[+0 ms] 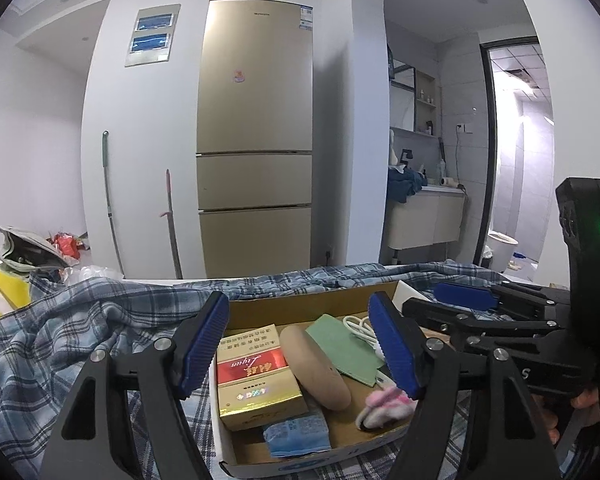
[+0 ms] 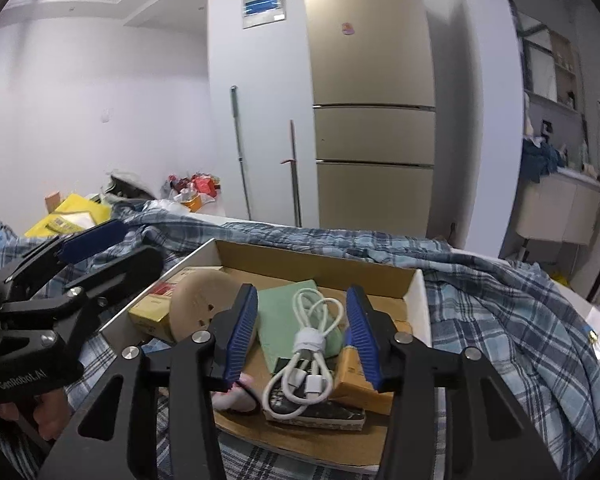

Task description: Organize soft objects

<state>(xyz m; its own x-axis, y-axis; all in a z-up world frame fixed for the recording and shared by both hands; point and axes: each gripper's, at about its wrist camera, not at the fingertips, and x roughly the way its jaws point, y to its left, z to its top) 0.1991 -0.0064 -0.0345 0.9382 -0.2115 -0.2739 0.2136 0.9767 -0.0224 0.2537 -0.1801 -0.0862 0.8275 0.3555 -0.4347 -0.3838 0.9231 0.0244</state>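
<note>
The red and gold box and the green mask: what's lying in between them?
A tan oval pad lies between the red and gold box and the green mask, inside the cardboard tray. The left wrist view shows it best.

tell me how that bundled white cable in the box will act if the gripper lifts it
The white cable is coiled and cinched by a band, so it would likely lift as one bundle. Its loose loops look floppy and may sag or snag. It looks light and probably won't roll.

A home: fridge [image 1: 255, 120], mop [image 1: 110, 196], bathroom vanity [image 1: 424, 216].
</note>
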